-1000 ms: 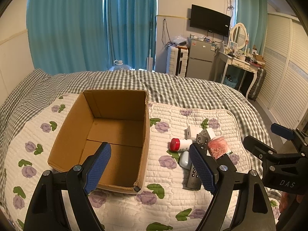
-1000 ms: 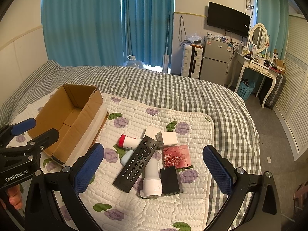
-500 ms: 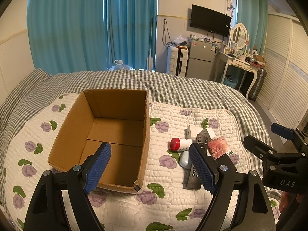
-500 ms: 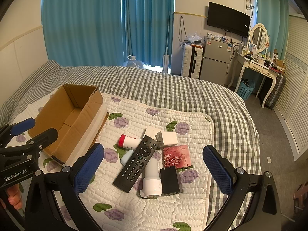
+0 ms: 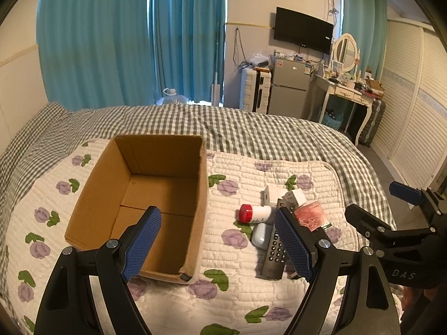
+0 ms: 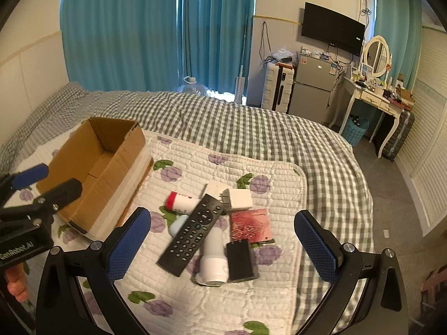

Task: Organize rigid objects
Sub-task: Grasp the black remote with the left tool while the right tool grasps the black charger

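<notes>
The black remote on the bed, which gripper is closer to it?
Right. The right gripper, open, hangs directly above the black remote, which lies between its fingers in its view. The left gripper, also open, sits off to the side, over the cardboard box.

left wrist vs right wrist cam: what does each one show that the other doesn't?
Only the left wrist view: the whole floor of the cardboard box, nothing in it.

Only the right wrist view: the black charger block and the white cylindrical device, unobstructed beside the remote.

Both: the box, the remote, the red-capped bottle, the white adapters, the pink packet, and the left gripper and right gripper, open and holding nothing.
</notes>
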### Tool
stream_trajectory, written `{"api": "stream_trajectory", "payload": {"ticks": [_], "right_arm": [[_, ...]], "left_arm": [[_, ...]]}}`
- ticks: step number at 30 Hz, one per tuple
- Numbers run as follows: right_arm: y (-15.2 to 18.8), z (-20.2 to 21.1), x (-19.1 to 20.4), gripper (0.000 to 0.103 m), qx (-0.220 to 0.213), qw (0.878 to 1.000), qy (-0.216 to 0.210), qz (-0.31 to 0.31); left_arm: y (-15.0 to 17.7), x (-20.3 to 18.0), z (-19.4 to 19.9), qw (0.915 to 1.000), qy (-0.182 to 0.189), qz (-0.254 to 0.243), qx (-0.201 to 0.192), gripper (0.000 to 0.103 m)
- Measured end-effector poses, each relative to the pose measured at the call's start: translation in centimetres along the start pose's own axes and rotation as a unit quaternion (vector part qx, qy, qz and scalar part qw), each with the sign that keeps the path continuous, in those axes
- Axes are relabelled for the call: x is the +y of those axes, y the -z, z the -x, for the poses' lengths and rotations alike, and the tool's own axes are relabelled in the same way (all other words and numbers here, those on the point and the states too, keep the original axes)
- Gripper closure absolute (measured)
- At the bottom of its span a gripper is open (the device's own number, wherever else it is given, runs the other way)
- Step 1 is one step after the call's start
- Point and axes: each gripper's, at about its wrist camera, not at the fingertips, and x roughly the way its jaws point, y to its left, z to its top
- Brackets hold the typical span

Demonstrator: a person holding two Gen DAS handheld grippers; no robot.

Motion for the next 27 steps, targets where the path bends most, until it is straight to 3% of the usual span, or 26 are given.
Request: {"api": "stream_trajectory", "payload": {"ticks": [6,12,20,22,25,27], "right_arm": [[-0.4,-0.4,-3.1,0.000,0.008,0.999,0.035,0.002],[1.3,-3.4,-7.7,0.000,0.046,0.997,0.059,-0.018],[5.0,-9.5,-7.3,0.003,0.136,0.991,0.015,0.008],[5.8,-10.6,-6.9,0.012,0.156,0.988,0.007,0.015],[6.7,-11.9,-6.6,0.016,0.180,0.983,-0.003,0.019],[7.0,-12.3,-6.5,0.017,0.184,0.983,-0.003,0.019]], "left_arm": [[0.1,-3.2,-2.3,0.9992,0.026,-0.016,0.024,0.016],[3.1,-7.3,-8.3,0.9943,0.028,-0.057,0.086,0.017],[6.4,-8.1,-13.1,0.9861,0.025,-0.071,0.148,0.019],[7.1,-8.3,-13.9,0.9832,0.023,-0.078,0.163,0.019],[7.9,-8.8,-15.0,0.9793,0.023,-0.088,0.181,0.020],[8.3,-9.2,-15.7,0.9769,0.024,-0.097,0.189,0.030]]}}
